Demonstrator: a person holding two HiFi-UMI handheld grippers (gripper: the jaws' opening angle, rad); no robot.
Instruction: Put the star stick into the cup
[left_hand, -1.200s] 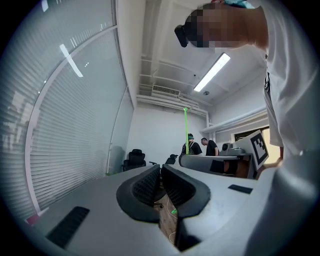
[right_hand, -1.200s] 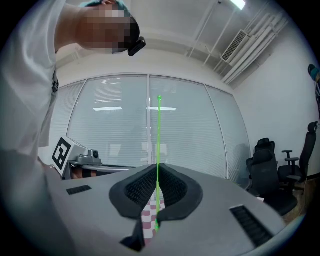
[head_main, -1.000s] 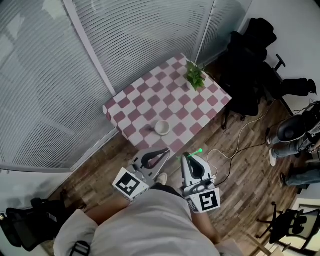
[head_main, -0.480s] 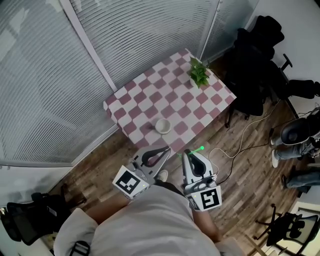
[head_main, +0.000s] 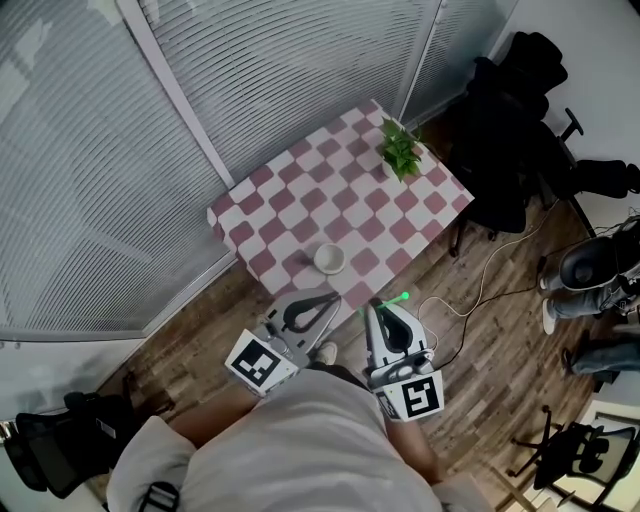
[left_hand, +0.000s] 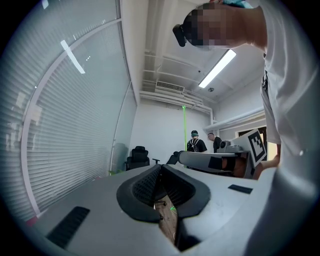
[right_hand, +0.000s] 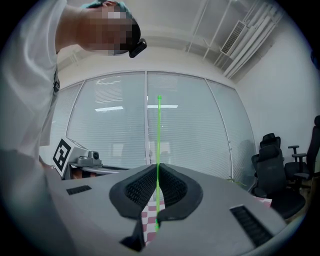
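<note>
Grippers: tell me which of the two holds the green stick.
The right gripper: its jaws clamp the thin green star stick. The left gripper has its jaws together on nothing.

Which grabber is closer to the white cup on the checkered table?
Left. The left gripper sits just short of the cup, almost in line with it. The right gripper, holding the star stick, is farther off to the cup's right.

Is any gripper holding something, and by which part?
The right gripper grips the green star stick by its thin shaft; the left gripper holds nothing.
</note>
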